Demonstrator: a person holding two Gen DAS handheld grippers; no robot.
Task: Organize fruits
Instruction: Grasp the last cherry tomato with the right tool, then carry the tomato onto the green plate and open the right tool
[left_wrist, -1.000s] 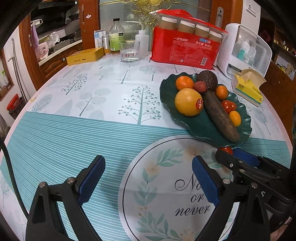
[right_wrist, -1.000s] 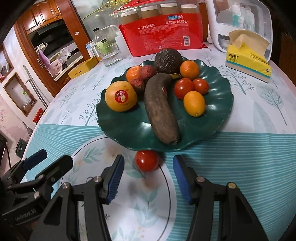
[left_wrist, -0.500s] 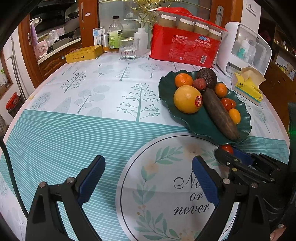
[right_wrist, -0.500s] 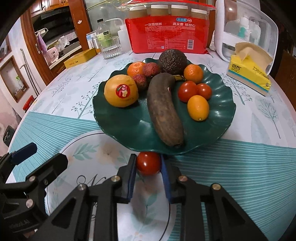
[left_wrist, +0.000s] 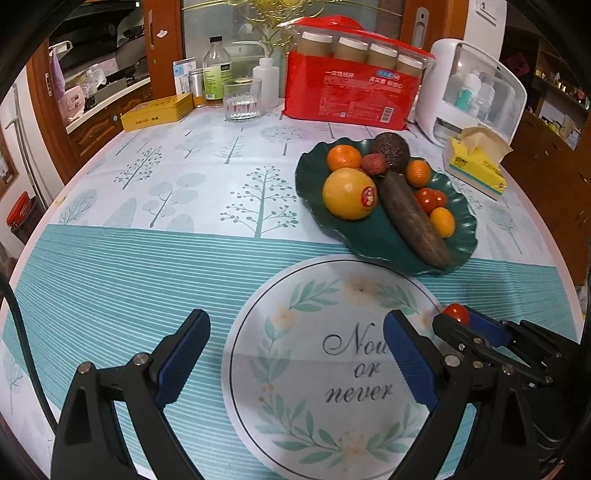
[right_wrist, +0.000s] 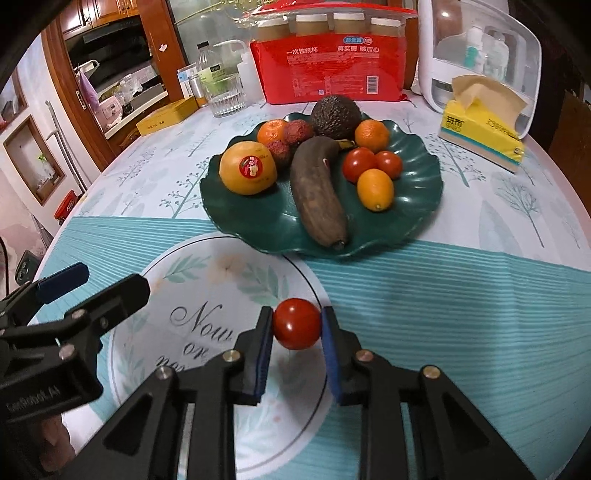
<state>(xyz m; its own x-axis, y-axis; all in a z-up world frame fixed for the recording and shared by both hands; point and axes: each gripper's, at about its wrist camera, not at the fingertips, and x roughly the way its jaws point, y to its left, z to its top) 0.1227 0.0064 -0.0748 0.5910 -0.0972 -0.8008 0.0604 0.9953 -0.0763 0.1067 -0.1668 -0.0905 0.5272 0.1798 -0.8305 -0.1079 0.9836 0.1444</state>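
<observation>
Two blue-padded fingers of the left gripper (left_wrist: 295, 354) stand spread wide in the left wrist view, with nothing between them, above the round "Now or never" print on the tablecloth (left_wrist: 147, 266). To their right the right gripper (left_wrist: 460, 319) reaches in from the edge, pinching a cherry tomato (left_wrist: 456, 313) whose red top shows between its tips. Farther back sits the dark green plate (left_wrist: 376, 243), holding a large yellow-orange citrus with a red sticker (left_wrist: 349, 192), a blackened banana (left_wrist: 410, 221), two tangerines, a lychee, an avocado (left_wrist: 391, 150), two more cherry tomatoes and a kumquat. Behind the plate are a red pack of paper cups (left_wrist: 354, 94), a drinking glass (left_wrist: 242, 99) and a yellow tissue box (left_wrist: 476, 166). In the right wrist view, the right gripper (right_wrist: 296, 326) has its pads pressed against both sides of the cherry tomato (right_wrist: 296, 324), which is held just over the edge of the round print, near the front rim of the plate (right_wrist: 266, 225) and apart from it. The left gripper's open fingers (right_wrist: 110, 295) show at the left edge. On the plate the banana (right_wrist: 319, 192) lies down the middle, with the stickered citrus (right_wrist: 248, 168) to its left and the kumquat (right_wrist: 375, 189) and two tomatoes to its right.
</observation>
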